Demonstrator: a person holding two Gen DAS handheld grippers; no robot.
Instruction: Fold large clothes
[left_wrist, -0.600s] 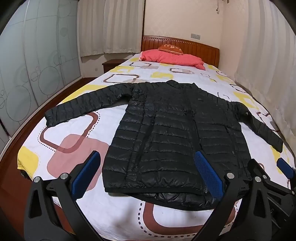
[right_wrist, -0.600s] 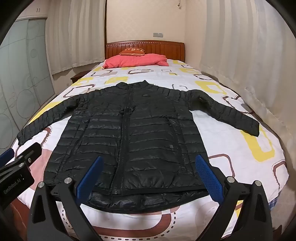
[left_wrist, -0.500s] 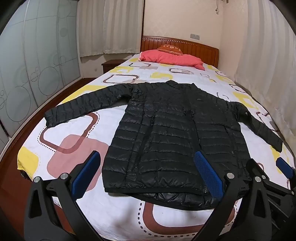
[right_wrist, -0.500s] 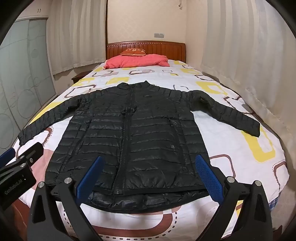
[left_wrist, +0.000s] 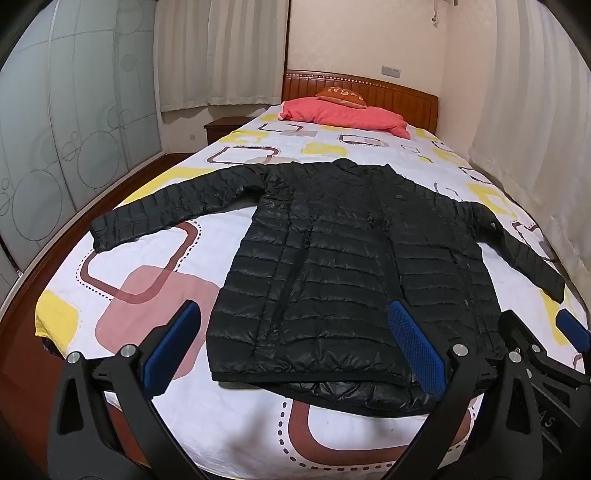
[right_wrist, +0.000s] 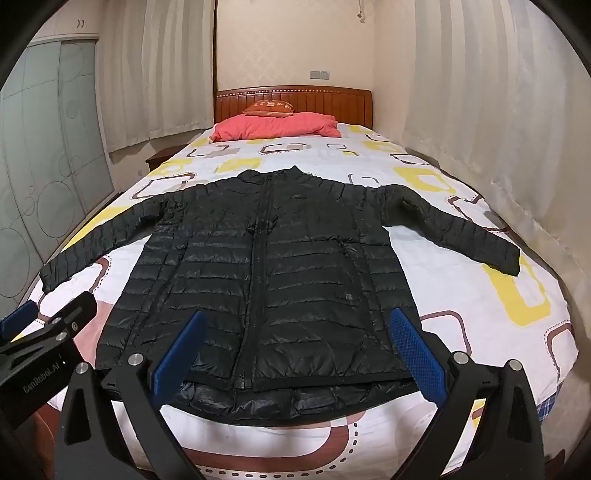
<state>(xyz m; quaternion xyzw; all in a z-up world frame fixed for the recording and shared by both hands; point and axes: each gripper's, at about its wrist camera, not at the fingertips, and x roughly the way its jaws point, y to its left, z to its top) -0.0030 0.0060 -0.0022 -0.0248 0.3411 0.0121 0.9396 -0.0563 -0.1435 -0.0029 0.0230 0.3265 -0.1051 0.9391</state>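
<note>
A black jacket (left_wrist: 354, 266) is lying flat on the bed (left_wrist: 155, 258), front up, collar pointing toward the headboard (right_wrist: 295, 101) and hem hanging slightly over the foot edge. Both sleeves are spreading outward, each cuff stopping just short of a side edge. Bare bedspread is lying open between the collar and the pink pillow (right_wrist: 275, 125), and beside the body under each sleeve.

The left gripper (left_wrist: 295, 350) is hovering over the hem's left corner, jaws standing wide and holding nothing. The right gripper (right_wrist: 295, 354) is hovering over the hem's middle, equally wide and empty.

The left view is showing the floor strip and glass doors (left_wrist: 55, 147) along the left edge. The right view is showing curtains (right_wrist: 498, 129) crowding the right edge, leaving little room there.
</note>
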